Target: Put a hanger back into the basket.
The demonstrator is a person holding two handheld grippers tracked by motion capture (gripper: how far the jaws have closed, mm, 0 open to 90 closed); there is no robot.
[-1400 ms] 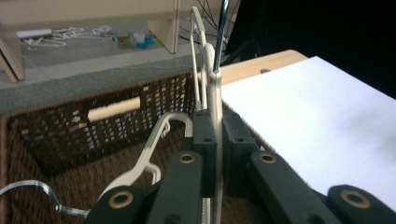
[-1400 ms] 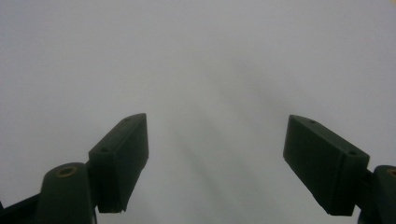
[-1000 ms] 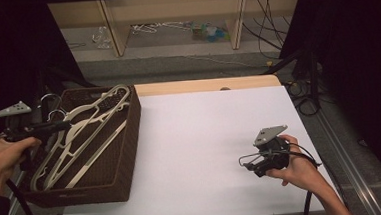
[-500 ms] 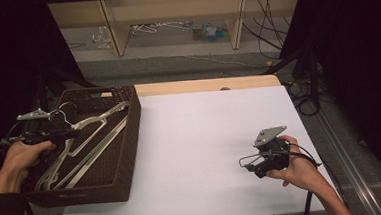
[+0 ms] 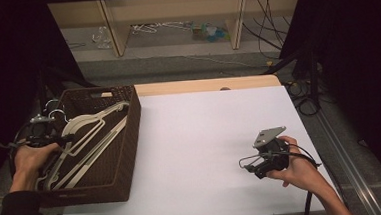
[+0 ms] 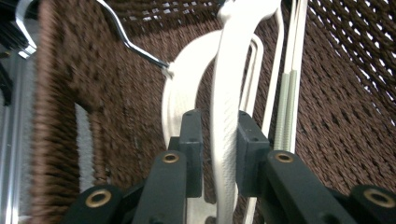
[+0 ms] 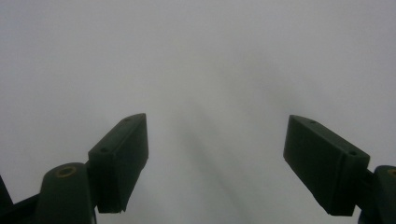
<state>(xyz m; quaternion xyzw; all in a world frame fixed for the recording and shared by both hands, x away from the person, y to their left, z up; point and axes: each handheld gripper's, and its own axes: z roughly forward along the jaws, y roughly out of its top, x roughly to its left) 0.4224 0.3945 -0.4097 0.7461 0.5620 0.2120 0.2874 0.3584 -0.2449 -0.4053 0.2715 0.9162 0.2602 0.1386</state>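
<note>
The left gripper (image 6: 215,154) has dropped into the basket (image 5: 125,141) and clamped its fingers on a hanger (image 6: 224,93) — likely about to lift it — while the right gripper (image 7: 215,163) rests on the tabletop (image 5: 205,136), fingers apart.

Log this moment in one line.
left claw: shut on hanger in basket | right claw: open over table

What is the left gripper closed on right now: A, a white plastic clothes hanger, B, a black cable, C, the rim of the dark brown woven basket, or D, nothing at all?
A: in the left gripper view, the left gripper has its two black jaws pressed against either side of a white plastic clothes hanger inside the dark brown woven basket.
</note>
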